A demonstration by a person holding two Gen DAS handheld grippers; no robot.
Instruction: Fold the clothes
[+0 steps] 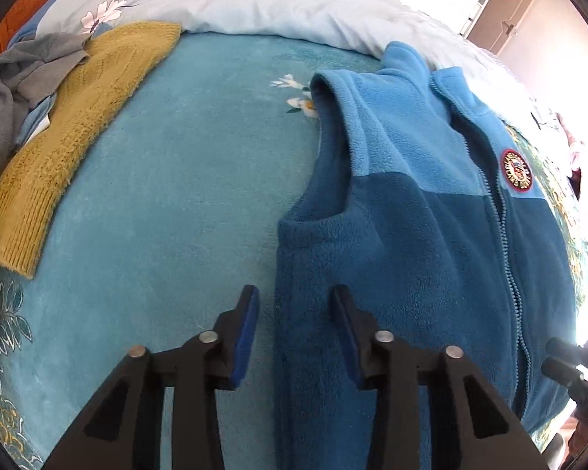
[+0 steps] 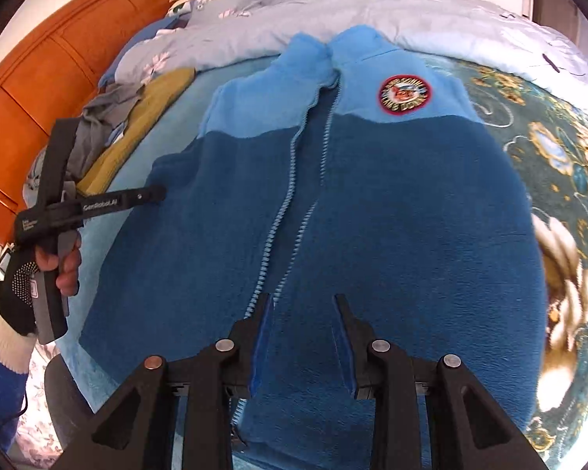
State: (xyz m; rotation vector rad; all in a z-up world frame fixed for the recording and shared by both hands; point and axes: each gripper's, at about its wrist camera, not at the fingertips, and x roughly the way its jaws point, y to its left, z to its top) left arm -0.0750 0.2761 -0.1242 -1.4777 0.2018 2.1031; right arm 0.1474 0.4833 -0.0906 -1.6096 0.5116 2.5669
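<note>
blue fleece vest (image 2: 372, 196) flat, both grippers apparently parted above

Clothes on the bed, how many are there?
3: blue vest spread in the middle, mustard sweater at its left, grey garment bunched beside the sweater. More may be hidden underneath.

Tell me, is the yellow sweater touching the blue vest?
Apart. The left wrist view shows a wide stretch of teal blanket between the yellow sweater and the blue vest.
</note>
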